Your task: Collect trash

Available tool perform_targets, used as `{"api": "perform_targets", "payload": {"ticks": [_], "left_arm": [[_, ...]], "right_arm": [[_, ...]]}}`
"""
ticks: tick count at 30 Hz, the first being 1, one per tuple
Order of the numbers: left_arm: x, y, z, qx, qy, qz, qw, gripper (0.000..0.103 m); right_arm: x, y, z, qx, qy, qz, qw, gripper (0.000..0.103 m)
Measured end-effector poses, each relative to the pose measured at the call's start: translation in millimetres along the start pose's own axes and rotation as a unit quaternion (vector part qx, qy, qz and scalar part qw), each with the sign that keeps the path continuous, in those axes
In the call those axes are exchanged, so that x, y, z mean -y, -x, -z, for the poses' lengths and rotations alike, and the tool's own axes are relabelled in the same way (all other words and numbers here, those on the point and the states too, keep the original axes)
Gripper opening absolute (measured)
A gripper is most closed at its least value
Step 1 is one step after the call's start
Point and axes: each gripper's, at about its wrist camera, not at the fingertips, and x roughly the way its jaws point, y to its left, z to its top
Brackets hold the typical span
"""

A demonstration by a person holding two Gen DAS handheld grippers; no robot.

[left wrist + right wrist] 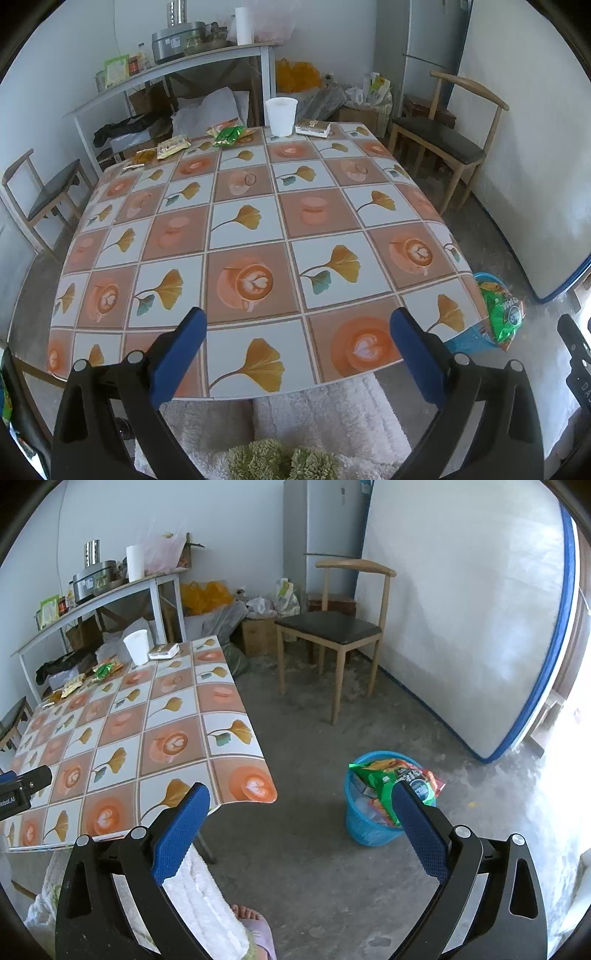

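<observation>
We see snack wrappers (173, 146) and a white cup (281, 115) along the table's (255, 236) far edge; a blue mesh bin (364, 827) on the floor holds green packets (388, 779). Our left gripper (295, 343) and right gripper (301, 819) both gape wide, holding nothing.

Only clear text: "obot.AI", white on the black body of the left claw (22, 790), at 9 o'clock in right wrist view. Print on the green snack bag (399, 779) in the blue bin (364, 827), 3 o'clock of bench, is too blurred to read.
</observation>
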Motion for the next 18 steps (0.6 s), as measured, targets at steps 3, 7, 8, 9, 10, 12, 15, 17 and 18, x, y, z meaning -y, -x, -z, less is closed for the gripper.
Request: {"api": "perform_targets", "payload": {"ticks": [3, 7, 8, 9, 10, 12, 15, 17, 18], "left_arm": [[1.6, 3.6, 0.3, 0.008, -0.004, 0.001, 1.0, 0.097], [2.3, 5.6, -0.1, 0.012, -0.005, 0.0, 0.9999, 0.097], [2.5, 6.1, -0.4, 0.012, -0.006, 0.001, 0.9999, 0.097], [3.2, 6.4, -0.5, 0.013, -0.007, 0.002, 0.9999, 0.097], [4.0, 6.5, -0.6, 0.013, -0.009, 0.002, 0.9999, 0.097], [5.8, 6.5, -0.8, 0.012, -0.013, 0.002, 0.9998, 0.097], [7.6, 6.2, -1.0, 0.012, -0.014, 0.001, 0.9998, 0.097], [8.1, 6.2, -1.1, 0.012, -0.013, 0.001, 0.9998, 0.097], [7.8, 6.0, -0.7, 0.012, -0.014, 0.002, 0.9998, 0.097]], "right_arm": [[1.6, 2.8, 1.0, 0.0, 0.004, 0.003, 1.0, 0.095], [5.7, 5.6, 1.9, 0.003, 0.008, 0.009, 1.0, 0.095], [7.0, 5.5, 2.2, 0.002, 0.007, 0.01, 1.0, 0.095], [7.8, 4.9, 2.2, 0.0, 0.006, 0.01, 1.0, 0.095], [8.7, 4.2, 2.5, -0.001, 0.006, 0.011, 1.0, 0.095], [9.1, 2.6, 2.6, -0.003, 0.005, 0.01, 1.0, 0.095], [7.5, 1.5, 3.1, -0.007, 0.006, 0.009, 1.0, 0.095], [6.2, 0.3, 3.3, -0.008, 0.009, 0.009, 1.0, 0.095], [5.7, 0.3, 3.5, -0.009, 0.01, 0.008, 1.0, 0.095]]}}
